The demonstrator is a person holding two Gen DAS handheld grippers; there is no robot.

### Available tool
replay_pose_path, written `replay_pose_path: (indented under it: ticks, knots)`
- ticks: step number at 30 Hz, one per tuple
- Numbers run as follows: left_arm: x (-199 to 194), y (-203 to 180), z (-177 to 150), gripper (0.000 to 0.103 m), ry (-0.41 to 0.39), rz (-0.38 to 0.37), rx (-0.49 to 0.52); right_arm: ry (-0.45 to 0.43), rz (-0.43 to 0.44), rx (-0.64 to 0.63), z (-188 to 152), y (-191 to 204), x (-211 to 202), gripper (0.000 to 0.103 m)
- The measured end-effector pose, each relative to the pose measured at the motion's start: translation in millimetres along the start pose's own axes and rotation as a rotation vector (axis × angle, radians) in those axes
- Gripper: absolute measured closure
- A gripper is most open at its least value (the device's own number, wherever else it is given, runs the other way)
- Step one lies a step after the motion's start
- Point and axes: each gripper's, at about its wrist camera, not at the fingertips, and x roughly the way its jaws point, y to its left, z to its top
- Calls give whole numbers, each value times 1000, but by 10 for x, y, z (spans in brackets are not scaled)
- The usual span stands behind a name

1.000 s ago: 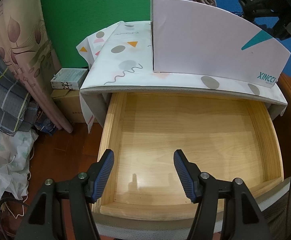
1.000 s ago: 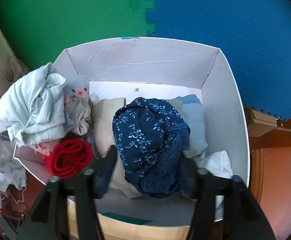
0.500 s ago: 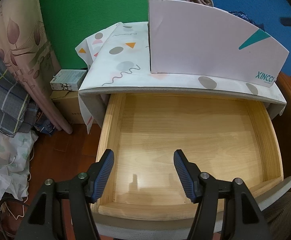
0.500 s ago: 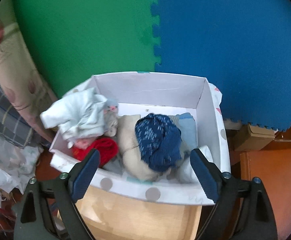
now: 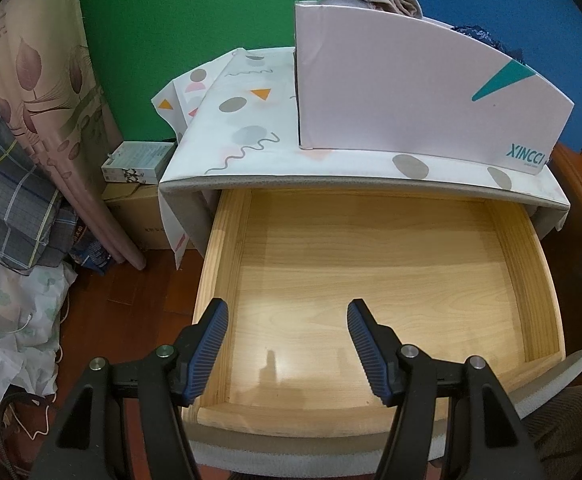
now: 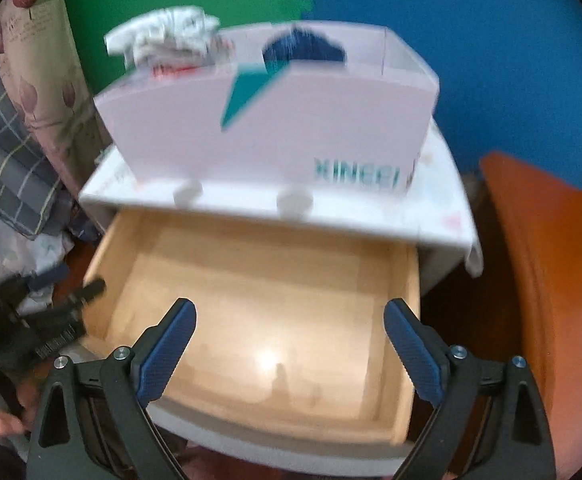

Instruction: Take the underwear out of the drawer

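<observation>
Above the drawer point(image 5: 391, 280), both tongs angled downward

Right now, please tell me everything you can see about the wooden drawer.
The drawer is pulled out from under a top covered with patterned cloth. It looks like pale, light-grained wood with a smooth, slightly glossy floor and low side walls. Nothing lies in the part that shows. Its front panel looks grey. A white box holding clothes stands on the top above it. Both grippers hang over it, and neither can be seen to touch it.
</observation>
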Motion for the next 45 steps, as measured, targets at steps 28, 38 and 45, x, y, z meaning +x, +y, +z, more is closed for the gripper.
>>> replay_pose_path:
  ticks: [28, 38, 45]
  knots:
    - [-162, -109, -176, 39, -20, -2, -3, 70, 30, 39, -305, -26, 290, 9]
    - [-161, -144, -173, 39, -20, 8, 12, 82, 29, 25, -300, 1, 322, 9]
    - [-174, -167, -184, 39, -31, 15, 26, 87, 25, 19, -281, 12, 334, 9]
